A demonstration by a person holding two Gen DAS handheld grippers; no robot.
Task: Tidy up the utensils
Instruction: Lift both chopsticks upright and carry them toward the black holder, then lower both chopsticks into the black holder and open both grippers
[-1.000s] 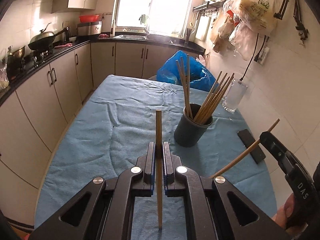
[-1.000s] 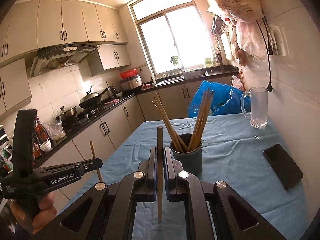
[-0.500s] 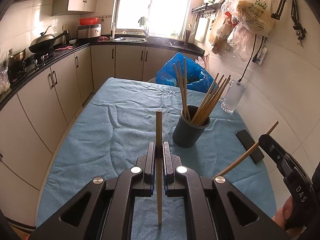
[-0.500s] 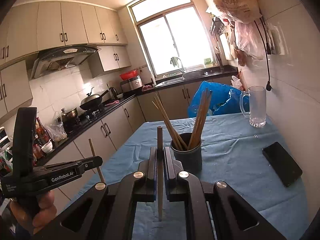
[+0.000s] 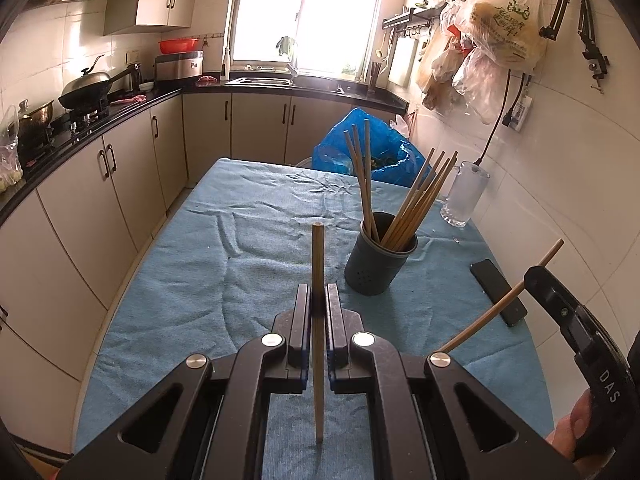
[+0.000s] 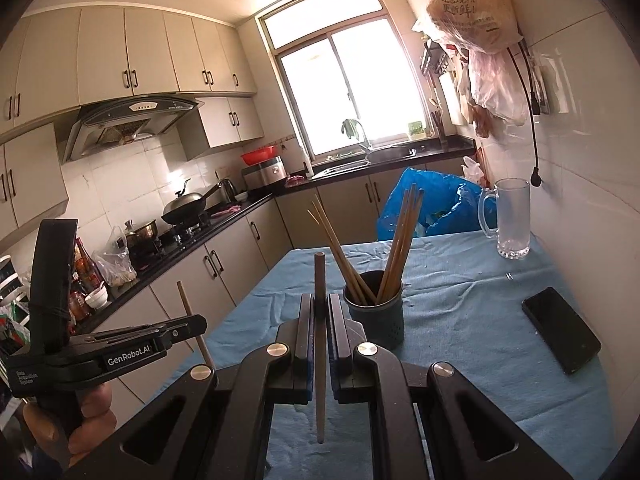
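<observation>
My left gripper (image 5: 318,300) is shut on a wooden chopstick (image 5: 318,256) that stands upright between its pads. My right gripper (image 6: 319,308) is shut on another wooden chopstick (image 6: 319,276), also upright. A dark round holder (image 5: 378,264) with several chopsticks leaning in it stands on the blue tablecloth (image 5: 240,264), ahead and right of the left gripper. In the right wrist view the holder (image 6: 376,316) sits just right of my fingers. The right gripper's chopstick shows in the left wrist view (image 5: 508,296); the left gripper's shows in the right wrist view (image 6: 192,320).
A black phone (image 5: 498,292) lies on the cloth near the right wall. A glass mug (image 5: 464,196) stands at the far right. A blue plastic bag (image 5: 372,152) sits beyond the table's far end. Kitchen cabinets (image 5: 100,184) run along the left.
Both grippers have drawn back and risen slightly from the holder, each still holding its chopstick. The holder looks a little farther away.
</observation>
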